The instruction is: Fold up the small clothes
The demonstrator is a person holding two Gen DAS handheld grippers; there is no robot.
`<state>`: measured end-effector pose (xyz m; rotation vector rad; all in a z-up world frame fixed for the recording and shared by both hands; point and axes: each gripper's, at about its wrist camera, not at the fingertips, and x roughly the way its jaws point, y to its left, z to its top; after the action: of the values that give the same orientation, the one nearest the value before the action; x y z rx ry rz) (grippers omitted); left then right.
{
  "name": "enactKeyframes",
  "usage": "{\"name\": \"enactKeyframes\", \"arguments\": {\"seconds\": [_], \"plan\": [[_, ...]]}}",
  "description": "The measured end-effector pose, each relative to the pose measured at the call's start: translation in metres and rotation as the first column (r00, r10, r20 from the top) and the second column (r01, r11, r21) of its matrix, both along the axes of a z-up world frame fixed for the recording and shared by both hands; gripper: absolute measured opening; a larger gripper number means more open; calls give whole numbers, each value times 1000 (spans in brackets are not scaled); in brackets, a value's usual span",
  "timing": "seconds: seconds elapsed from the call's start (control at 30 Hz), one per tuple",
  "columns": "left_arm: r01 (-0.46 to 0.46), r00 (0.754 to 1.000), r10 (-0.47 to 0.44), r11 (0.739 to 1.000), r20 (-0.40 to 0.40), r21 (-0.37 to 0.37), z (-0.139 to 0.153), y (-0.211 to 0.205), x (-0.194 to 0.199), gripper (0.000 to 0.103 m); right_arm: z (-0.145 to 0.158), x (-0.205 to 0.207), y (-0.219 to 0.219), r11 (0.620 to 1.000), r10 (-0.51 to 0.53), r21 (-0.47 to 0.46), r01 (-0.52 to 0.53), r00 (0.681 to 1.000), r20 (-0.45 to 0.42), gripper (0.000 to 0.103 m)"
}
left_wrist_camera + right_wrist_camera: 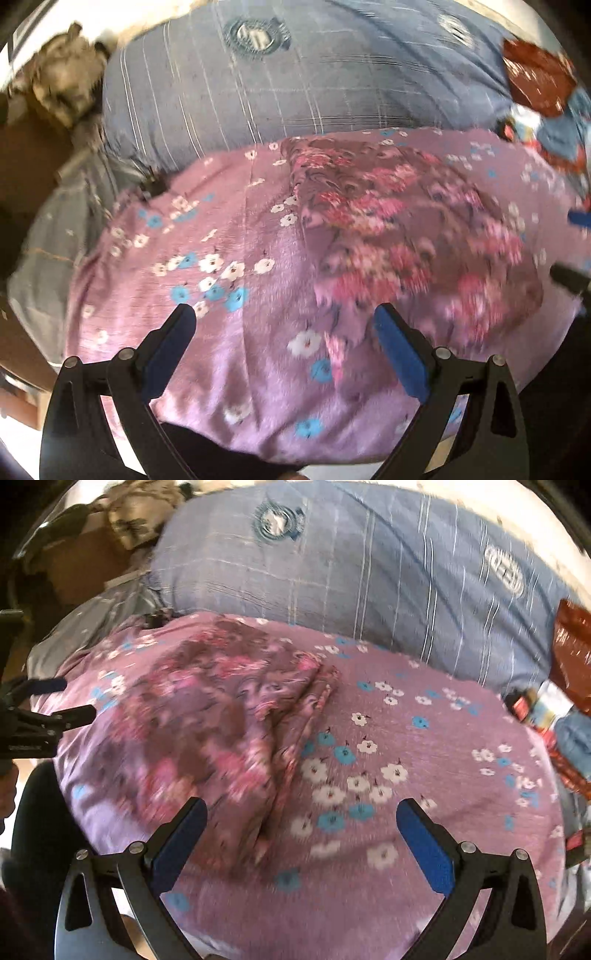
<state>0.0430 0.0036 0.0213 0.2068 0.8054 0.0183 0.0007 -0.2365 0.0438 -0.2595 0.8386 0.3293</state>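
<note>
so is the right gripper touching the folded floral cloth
Apart. The right wrist view shows the right gripper open, hovering above the folded floral cloth, nothing between its fingers.

Lilac flowered bedsheet [424,867]; blue-grey striped pillow [295,85] behind; bright daylight along top edge.

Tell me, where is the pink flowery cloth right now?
The folded floral cloth lies on the purple flowered bedsheet, left of centre in the right wrist view and right of centre in the left wrist view, just in front of the blue striped pillow.
</note>
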Motion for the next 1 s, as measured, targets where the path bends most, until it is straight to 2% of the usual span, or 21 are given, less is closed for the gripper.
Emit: {"name": "enactKeyframes", "arguments": {"seconds": [0.13, 0.3, 0.5, 0.63, 0.83, 1.0], "plan": [[38, 999, -38, 999, -12, 0, -4, -6, -16, 98, 7, -16, 2, 1000, -13, -22, 14, 999, 43, 103], [88, 995, -88, 996, -38, 12, -6, -15, -25, 98, 10, -16, -1, 999, -48, 14, 47, 999, 12, 103], [136, 990, -135, 991, -35, 8, -3, -25, -34, 98, 6, -24, 8, 997, -29, -65, 31, 999, 18, 103], [143, 988, -145, 989, -46, -37, -2, -28, -35, 98, 7, -26, 7, 997, -34, -68, 36, 999, 25, 103], [138, 989, -140, 990, -52, -38, -2, -28, -36, 98, 8, -22, -3, 998, -58, -35, 58, 998, 2, 103], [110, 992, -114, 991, -52, -73, 3, -23, -33, 98, 6, -19, -9, 996, -82, -38, 81, 996, -32, 103]]}}
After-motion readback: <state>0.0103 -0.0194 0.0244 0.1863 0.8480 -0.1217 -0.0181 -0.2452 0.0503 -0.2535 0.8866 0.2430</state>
